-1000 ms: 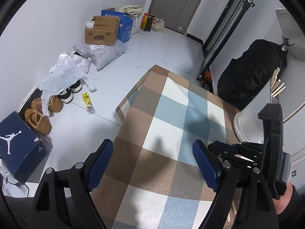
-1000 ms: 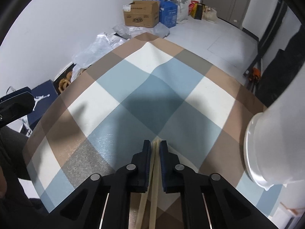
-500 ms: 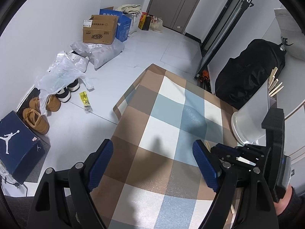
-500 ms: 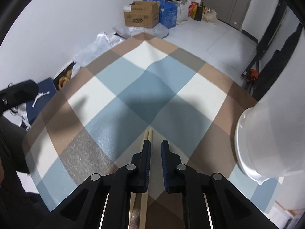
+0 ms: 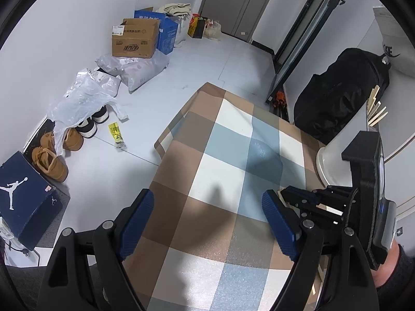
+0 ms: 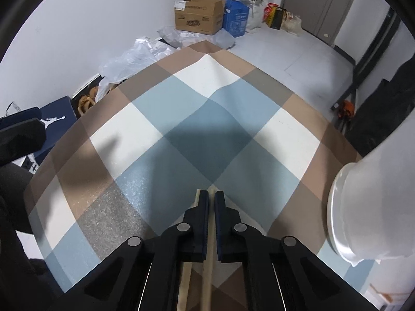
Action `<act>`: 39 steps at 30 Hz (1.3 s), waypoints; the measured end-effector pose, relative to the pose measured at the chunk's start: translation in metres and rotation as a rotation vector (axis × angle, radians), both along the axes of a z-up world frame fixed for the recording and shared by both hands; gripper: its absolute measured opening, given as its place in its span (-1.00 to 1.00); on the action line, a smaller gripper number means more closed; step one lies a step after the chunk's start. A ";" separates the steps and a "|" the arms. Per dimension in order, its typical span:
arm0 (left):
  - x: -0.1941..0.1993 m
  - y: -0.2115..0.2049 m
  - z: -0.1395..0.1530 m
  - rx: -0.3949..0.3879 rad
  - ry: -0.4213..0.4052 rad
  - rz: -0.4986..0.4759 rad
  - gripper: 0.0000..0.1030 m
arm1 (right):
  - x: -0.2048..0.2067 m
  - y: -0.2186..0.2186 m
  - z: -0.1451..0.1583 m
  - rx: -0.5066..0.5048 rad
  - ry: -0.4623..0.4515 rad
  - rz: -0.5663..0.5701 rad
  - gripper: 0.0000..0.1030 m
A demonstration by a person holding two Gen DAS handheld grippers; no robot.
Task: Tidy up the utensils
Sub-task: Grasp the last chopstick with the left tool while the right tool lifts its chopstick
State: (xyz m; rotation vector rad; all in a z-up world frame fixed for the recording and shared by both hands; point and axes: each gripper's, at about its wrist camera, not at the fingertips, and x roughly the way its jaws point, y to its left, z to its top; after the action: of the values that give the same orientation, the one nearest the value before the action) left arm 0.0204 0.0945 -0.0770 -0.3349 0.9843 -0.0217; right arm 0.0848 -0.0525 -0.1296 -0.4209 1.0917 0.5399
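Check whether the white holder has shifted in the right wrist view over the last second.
Cannot tell. The white holder now sits lower and fills more of the frame, but the checked tablecloth pattern shifts with it, so the camera moved, not clearly the holder.

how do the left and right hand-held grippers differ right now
The left hand-held gripper is wide open and empty above the checked tablecloth; the right hand-held gripper has just closed on a pale wooden chopstick, a second one lying beside it. Both have blue pads and point down.
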 end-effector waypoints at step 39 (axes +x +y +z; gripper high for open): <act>0.043 -0.119 -0.031 0.147 0.282 -0.139 0.11 | -0.097 -0.174 0.147 0.626 -0.403 -0.224 -0.93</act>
State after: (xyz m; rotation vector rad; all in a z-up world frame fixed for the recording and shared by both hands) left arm 0.0636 -0.0249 -0.1082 -0.1356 1.2806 -0.0286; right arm -0.0118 -0.2261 0.0176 0.1411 0.5300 0.5376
